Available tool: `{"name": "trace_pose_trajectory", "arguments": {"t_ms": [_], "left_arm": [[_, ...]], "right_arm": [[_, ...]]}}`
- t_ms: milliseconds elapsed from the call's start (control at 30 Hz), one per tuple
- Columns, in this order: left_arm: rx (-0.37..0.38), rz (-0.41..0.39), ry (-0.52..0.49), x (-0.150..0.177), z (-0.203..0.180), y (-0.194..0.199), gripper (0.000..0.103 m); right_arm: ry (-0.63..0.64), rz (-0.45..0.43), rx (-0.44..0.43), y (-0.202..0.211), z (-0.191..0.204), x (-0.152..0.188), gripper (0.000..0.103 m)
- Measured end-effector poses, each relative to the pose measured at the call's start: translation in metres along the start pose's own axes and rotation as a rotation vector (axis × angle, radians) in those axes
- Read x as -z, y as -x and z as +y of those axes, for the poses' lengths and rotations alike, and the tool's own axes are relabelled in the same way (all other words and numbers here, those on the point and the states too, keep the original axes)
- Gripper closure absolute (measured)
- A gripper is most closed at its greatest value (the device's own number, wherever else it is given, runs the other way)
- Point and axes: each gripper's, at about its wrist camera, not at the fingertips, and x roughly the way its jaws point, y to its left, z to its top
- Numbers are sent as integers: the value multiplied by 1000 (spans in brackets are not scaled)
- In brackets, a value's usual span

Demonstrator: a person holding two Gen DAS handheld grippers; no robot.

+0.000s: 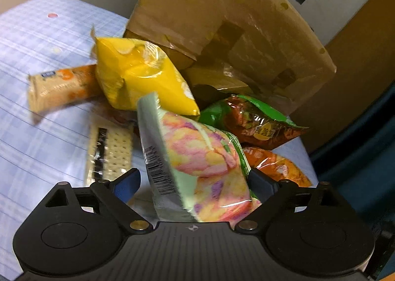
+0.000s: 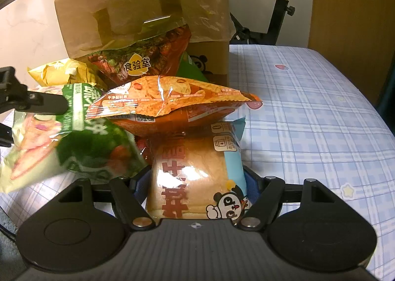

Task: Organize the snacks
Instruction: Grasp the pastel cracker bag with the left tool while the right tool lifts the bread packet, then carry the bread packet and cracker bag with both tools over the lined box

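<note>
Plaid bed sheet [image 2: 308, 113] under everything, cardboard box [image 2: 138, 16] at twelve o'clock for stowing. Left gripper [image 1: 193, 179] clenched on pastel snack bag [image 1: 197, 157], lifted clear of the pile, probably boxward. Right gripper [image 2: 197, 182] clamped around bread packet [image 2: 187, 172], orange chip bag [image 2: 170, 100] lying across its far end. Yellow bag [image 1: 138, 71], cracker packs at ten o'clock.
</note>
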Motion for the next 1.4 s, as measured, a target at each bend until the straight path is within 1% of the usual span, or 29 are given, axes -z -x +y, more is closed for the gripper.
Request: {"name": "trace_pose_trajectory", "arguments": {"t_ms": [100, 133, 167, 200, 267, 333, 533, 700, 900, 1067, 1200, 1400], "left_arm": [[17, 16, 27, 1, 1, -8, 8], [30, 17, 39, 2, 2, -8, 10], [46, 21, 40, 4, 3, -9, 17], [52, 13, 22, 5, 3, -7, 20], [60, -6, -16, 7, 1, -1, 31], [74, -18, -36, 9, 0, 6, 35], [78, -66, -103, 12, -4, 33, 36], [45, -132, -174, 18, -8, 64, 36], [17, -191, -182, 22, -7, 88, 36], [7, -207, -160, 26, -1, 100, 36], [17, -239, -173, 27, -5, 112, 36], [27, -327, -249, 27, -17, 133, 36]], "right_arm": [[0, -1, -1, 0, 0, 0, 28], [0, -2, -2, 0, 0, 0, 28], [0, -2, -2, 0, 0, 0, 28], [-1, -3, -2, 0, 0, 1, 28], [-2, -3, -3, 0, 0, 1, 28], [-5, -3, -5, 1, -1, 1, 28], [-13, 6, -6, 1, -2, -2, 29], [-13, 19, -2, 5, -2, -5, 29], [-9, 22, 36, 15, -2, -4, 29], [-25, 38, 98, 21, -10, -2, 29], [-52, 9, 138, 32, -21, -2, 29], [-71, -55, 206, 52, -38, -11, 29]]}}
